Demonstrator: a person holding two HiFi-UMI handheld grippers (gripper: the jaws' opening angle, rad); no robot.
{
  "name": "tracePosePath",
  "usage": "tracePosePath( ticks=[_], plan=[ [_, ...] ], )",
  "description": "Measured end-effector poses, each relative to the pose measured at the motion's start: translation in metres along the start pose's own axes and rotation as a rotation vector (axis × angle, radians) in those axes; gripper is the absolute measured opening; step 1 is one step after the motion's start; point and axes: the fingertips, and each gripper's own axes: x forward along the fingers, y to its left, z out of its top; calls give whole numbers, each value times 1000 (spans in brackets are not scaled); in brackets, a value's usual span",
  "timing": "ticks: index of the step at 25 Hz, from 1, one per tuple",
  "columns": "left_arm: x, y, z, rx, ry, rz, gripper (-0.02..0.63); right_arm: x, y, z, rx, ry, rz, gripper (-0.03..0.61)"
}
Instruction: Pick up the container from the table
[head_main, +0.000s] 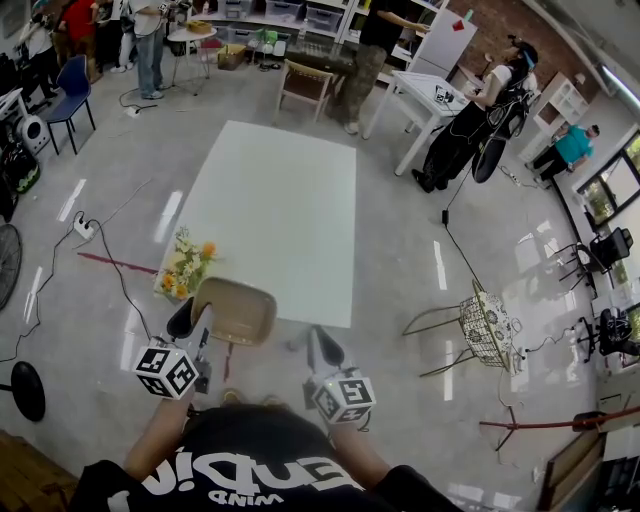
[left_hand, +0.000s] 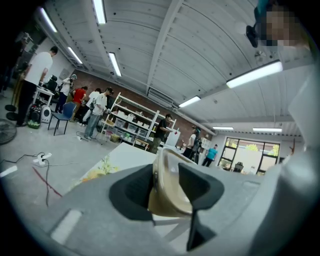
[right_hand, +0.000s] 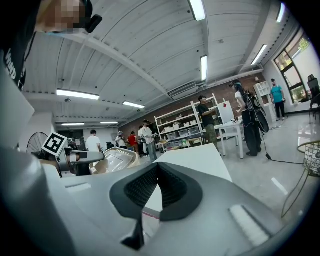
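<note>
The tan container (head_main: 238, 312) is a shallow tub with rounded corners, its open side facing up. Its inside shows only its own plain tan bottom. It sits at the near-left corner of the white table (head_main: 280, 200), with its near part reaching past the table's near edge. Whether its underside touches the tabletop cannot be told. Just beyond it, on the table's left edge, lies a bunch of flowers (head_main: 185, 262) in yellow, orange and white.

The left gripper (head_main: 193, 320) has the container by its left wall. In the left gripper view the thin rim stands upright between the two dark fingers (left_hand: 131, 192), which pinch it from both sides, one pad outside the wall and one inside the tub. The rest of the container extends to the right of that grip.

The right gripper (head_main: 322, 346) hangs to the right of the container, apart from it, near the table's near edge. Its fingers (right_hand: 141, 187) are pressed together with nothing between them.

On the floor to the far right of the table stands a wire basket (head_main: 488, 328) on a thin metal frame; its contents cannot be made out.
</note>
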Motion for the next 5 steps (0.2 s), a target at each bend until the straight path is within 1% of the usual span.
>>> tracePosePath(
  ticks=[5],
  plan=[
    [0, -1, -2, -4, -3, 1, 163, 0, 0, 1, 1, -2, 3, 0]
  ],
)
